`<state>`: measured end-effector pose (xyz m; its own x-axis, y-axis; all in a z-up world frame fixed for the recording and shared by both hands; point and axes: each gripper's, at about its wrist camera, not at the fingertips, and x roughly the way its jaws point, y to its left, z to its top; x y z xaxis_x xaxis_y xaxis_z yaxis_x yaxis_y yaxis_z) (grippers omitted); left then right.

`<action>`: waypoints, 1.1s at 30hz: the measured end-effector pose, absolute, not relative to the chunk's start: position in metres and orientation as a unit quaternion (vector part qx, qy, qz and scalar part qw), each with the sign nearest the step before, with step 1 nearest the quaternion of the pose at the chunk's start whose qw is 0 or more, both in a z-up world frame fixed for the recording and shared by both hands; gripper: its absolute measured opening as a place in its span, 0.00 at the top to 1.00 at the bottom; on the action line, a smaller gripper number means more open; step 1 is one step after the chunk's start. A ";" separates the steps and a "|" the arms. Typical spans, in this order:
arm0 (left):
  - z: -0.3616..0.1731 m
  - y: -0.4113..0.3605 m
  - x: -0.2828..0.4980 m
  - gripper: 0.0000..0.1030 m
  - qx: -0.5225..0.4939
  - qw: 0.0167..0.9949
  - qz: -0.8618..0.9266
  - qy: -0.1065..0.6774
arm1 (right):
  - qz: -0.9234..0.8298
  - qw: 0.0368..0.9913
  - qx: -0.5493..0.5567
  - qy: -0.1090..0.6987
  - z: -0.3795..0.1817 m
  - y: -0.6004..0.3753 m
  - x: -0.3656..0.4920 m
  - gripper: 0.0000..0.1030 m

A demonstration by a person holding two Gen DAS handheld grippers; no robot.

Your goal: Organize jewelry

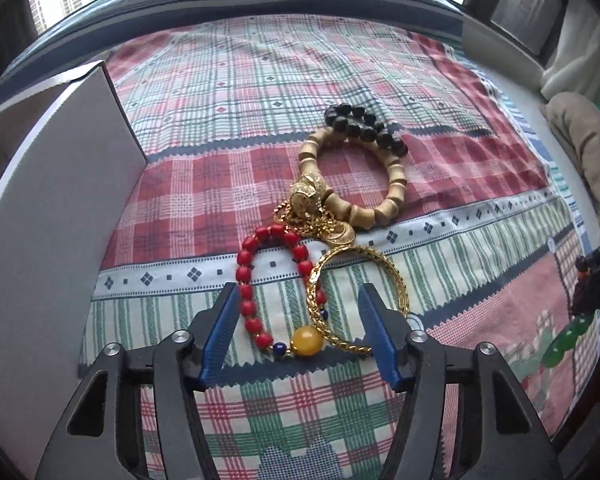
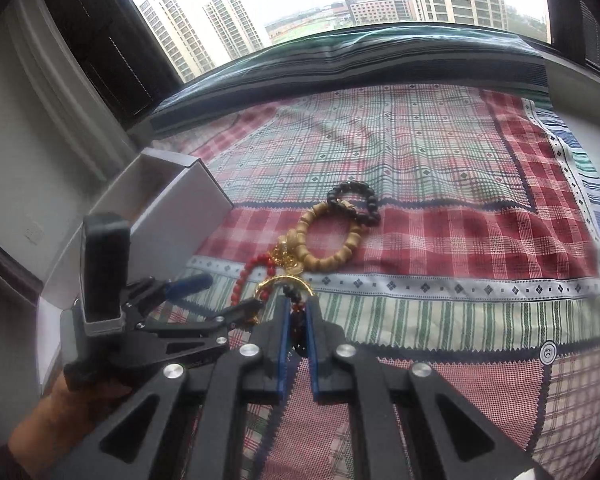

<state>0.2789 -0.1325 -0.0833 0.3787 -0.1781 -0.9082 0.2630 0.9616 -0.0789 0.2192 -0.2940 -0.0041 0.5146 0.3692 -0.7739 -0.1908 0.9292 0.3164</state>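
Note:
A heap of jewelry lies on the plaid cloth: a black bead bracelet [image 1: 364,125], a wooden bead bracelet [image 1: 392,196], a gold pendant with chain [image 1: 310,200], a gold chain bangle [image 1: 396,284] and a red bead bracelet with an amber bead [image 1: 252,300]. My left gripper [image 1: 298,320] is open, its blue pads either side of the red bracelet and bangle. My right gripper [image 2: 297,312] is shut on a dark bead bracelet [image 2: 298,320], held above the cloth. In the left wrist view it [image 1: 592,280] sits at the right edge with green beads [image 1: 564,340] hanging below.
An open white box [image 2: 172,208] stands on the left of the cloth; it shows close beside my left gripper as a white wall [image 1: 72,200]. A window with tower blocks lies beyond the far edge. A beige cushion [image 1: 580,140] sits at the right.

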 end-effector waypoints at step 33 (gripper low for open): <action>-0.031 -0.015 0.230 0.93 -0.246 0.753 -0.260 0.552 | 0.173 0.864 0.087 0.465 -0.015 -0.283 0.179 0.92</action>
<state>0.2300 -0.0154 -0.0312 0.2560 -0.6633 -0.7032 0.1199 0.7436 -0.6578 0.1792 -0.2830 -0.0146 0.5074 0.3797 -0.7735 -0.2185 0.9250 0.3108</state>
